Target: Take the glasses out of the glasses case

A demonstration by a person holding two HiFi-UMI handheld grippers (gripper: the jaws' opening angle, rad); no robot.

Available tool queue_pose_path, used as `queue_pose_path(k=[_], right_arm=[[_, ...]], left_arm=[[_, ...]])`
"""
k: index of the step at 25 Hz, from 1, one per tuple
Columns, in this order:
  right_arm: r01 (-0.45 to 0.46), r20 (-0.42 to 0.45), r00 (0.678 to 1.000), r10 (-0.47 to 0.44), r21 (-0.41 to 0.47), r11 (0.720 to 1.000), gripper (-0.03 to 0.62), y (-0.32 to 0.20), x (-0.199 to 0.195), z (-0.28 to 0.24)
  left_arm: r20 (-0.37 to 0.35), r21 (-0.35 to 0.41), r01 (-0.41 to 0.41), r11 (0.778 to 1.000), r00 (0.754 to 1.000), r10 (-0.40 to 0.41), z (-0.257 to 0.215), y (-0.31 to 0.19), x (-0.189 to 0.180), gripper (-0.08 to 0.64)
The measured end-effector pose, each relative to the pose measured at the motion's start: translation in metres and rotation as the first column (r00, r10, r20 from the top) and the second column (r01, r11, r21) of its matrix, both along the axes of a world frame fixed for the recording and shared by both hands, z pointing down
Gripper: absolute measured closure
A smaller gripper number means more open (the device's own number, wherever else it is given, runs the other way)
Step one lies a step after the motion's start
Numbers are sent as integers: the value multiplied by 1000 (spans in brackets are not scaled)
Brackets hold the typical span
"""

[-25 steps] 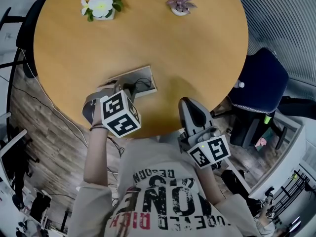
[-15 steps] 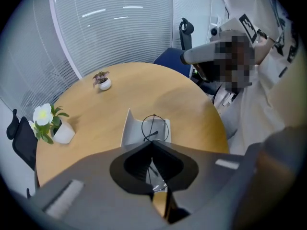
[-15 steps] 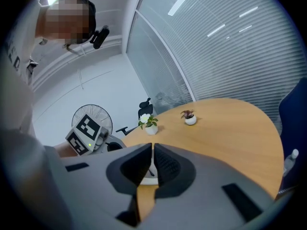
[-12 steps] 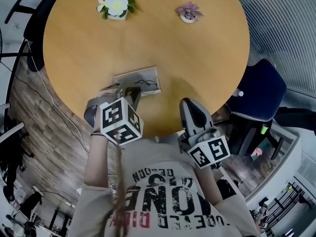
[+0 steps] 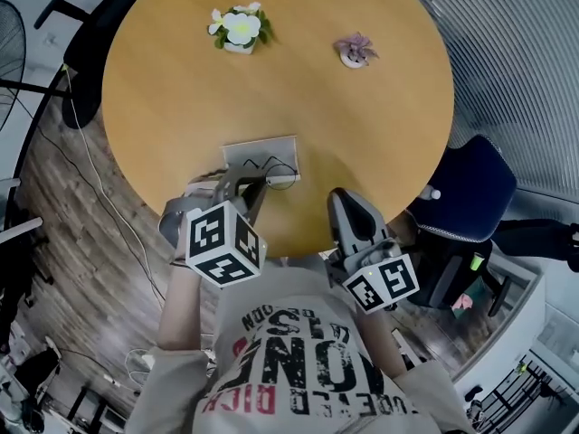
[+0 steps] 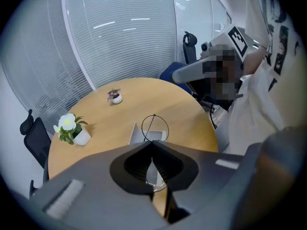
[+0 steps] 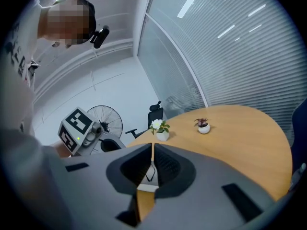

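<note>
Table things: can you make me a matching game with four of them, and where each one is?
Things:
1. white flower
2. purple plant
3. glasses case
4. glasses

Where:
A. pinched between the shut jaws of the left gripper
B. far side of the table, further right in the head view
C. grey, lying on the table near the person
D. far side of the table, further left in the head view

Pairs: 1-D, 2-B, 3-C, 4-A
</note>
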State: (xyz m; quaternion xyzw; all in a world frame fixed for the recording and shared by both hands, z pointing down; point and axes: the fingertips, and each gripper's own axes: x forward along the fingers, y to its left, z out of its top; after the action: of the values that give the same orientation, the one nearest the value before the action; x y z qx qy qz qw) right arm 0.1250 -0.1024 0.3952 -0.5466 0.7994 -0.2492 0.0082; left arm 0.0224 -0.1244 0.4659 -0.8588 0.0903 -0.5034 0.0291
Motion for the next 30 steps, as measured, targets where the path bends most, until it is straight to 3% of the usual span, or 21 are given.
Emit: queue_pose_path(k=[6, 9, 12, 15, 18, 21, 27, 30], right_arm=[[19, -1, 1000, -19, 30, 999, 568, 1, -4, -16], [30, -9, 1000, -29, 51, 998, 568, -1, -6, -26], [47, -12, 999, -46, 84, 995, 568, -5, -8, -37], [60, -17, 998, -59, 102, 993, 568, -8, -12, -48], [65, -24, 998, -63, 101, 993, 568, -9, -16, -56], [83, -27, 996, -80, 132, 988, 568, -11, -20, -70], [104, -42, 994, -98, 194, 975, 568, -11, -24, -97], [104, -31, 995, -100, 224, 969, 568, -11, -24, -109]], left_arm=[[-57, 19, 42, 999, 998, -41, -26, 7, -3, 541], [-121, 12, 87, 996, 989, -85, -41, 7, -7, 542], [-192, 20, 158, 987, 970, -151, -56, 4, -11, 541], [-266, 45, 258, 965, 934, -237, -69, -3, -18, 541], [-362, 60, 367, 928, 875, -322, -85, -9, -25, 541], [-480, 64, 469, 881, 788, -385, -104, -14, -31, 541], [-656, 97, 562, 821, 657, -372, -149, -18, -36, 541], [-752, 68, 618, 783, 548, -367, -172, -17, -41, 541]])
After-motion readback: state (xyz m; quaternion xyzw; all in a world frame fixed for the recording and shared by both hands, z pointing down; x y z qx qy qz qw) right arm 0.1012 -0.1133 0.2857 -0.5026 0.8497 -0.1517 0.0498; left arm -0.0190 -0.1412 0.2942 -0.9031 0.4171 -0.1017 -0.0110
